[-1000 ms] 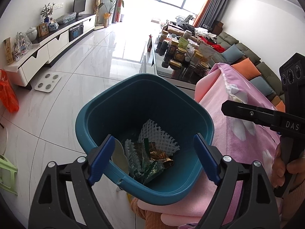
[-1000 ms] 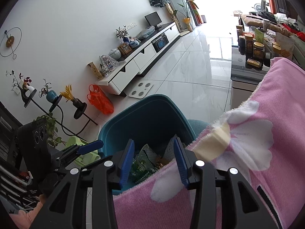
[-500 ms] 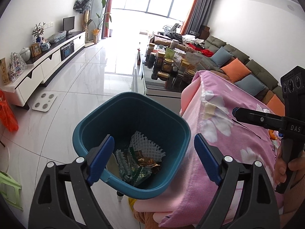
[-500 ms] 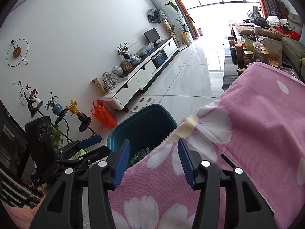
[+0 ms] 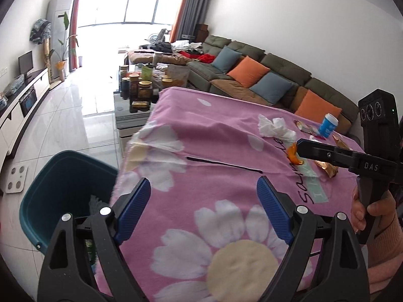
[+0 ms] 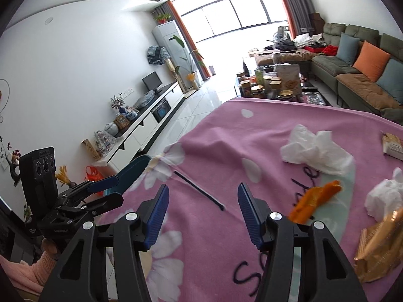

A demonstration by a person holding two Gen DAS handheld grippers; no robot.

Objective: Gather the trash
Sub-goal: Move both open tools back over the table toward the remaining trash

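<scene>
The right gripper (image 6: pixel 202 214) hangs released over the pink flowered blanket (image 6: pixel 214 138) that covers the counter, its blue pads spread with nothing between them. The left gripper (image 5: pixel 204 209) is likewise splayed wide and empty, low over the near end of the same blanket.

Taking the black straw (image 6: pixel 199 190) as the landmark: it lies flat on the blanket just ahead of the right gripper, running diagonally across the gap between the pads. To the right of the straw sits a curl of orange peel (image 6: pixel 313 200), close beside the right gripper's outer finger. Beyond the peel, farther from the straw, lies a crumpled white tissue (image 6: pixel 316 151), with a second tissue wad (image 6: pixel 384 198) and a crinkled gold wrapper (image 6: pixel 380 246) at the right edge. The teal trash bin (image 5: pixel 63 196) stands on the floor to the left of the straw, below the counter edge, with some trash already inside.

All of this looks feather-light. The straw is thin, probably smooth and lies flush on soft cloth, so it may roll or slip; pinching it across its middle seems best. The tissue is soft and will crush, so any raised fold should do. The peel is stiffer and curved; gripping its upturned edge looks easiest. The foil should crumple and may slide.
</scene>
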